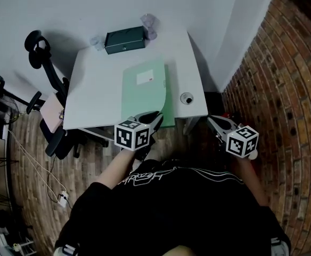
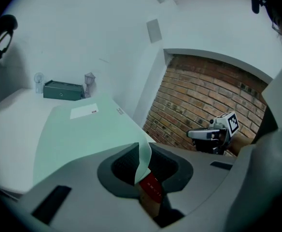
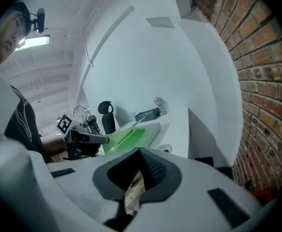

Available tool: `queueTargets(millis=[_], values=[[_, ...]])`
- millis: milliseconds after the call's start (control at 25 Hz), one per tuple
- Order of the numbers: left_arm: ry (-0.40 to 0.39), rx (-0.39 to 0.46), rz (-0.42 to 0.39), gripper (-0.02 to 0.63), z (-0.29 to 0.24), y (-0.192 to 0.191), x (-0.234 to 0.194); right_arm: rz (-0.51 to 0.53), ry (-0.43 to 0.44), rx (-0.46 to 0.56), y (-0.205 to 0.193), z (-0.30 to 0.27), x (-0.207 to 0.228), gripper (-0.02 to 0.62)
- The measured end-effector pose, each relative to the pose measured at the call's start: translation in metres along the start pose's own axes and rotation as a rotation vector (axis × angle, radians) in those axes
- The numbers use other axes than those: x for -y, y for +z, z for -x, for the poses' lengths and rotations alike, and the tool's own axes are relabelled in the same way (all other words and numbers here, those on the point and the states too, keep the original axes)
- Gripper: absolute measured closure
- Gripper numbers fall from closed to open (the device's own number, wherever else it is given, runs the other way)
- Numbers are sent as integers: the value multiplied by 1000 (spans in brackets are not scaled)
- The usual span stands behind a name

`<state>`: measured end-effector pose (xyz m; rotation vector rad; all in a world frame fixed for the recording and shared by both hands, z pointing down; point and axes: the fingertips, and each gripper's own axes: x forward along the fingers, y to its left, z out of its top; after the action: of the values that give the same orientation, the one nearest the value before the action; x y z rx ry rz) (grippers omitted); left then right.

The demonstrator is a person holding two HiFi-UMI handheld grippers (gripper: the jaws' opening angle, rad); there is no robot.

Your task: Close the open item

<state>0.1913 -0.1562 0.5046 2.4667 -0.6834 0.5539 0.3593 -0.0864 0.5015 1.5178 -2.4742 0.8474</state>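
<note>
A pale green folder (image 1: 145,89) with a white label lies flat on the white table (image 1: 91,89), reaching its near edge. My left gripper (image 1: 154,119) is at the folder's near right corner. In the left gripper view the thin green cover corner (image 2: 143,156) curls up between the pads of the left gripper (image 2: 142,161), which is shut on it. My right gripper (image 1: 215,122) hangs off the table's right side over the floor, shut with nothing in it (image 3: 140,170). From the right gripper view I see the folder (image 3: 131,137) and the left gripper (image 3: 100,138) beside it.
A dark green box (image 1: 124,40) stands at the table's far edge between two clear glass pieces (image 1: 149,25) (image 1: 97,42). A small round object (image 1: 186,98) sits right of the folder. An office chair (image 1: 49,73) is at the left, a brick wall (image 1: 283,79) at the right.
</note>
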Motion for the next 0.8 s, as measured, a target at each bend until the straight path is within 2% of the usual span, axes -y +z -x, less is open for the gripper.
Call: queueTargets(millis=[280, 600, 720, 800], values=[[22, -101, -16, 534, -32, -27, -2, -51, -14, 25, -15, 18, 1, 592], [20, -157, -34, 520, -51, -45, -3, -108, -78, 31, -32, 35, 7, 592], [21, -190, -51, 501, -57, -54, -1, -149, -100, 20, -46, 41, 5, 592], [1, -219, -84, 459, -61, -60, 4, -167, -109, 8, -56, 43, 1, 592]])
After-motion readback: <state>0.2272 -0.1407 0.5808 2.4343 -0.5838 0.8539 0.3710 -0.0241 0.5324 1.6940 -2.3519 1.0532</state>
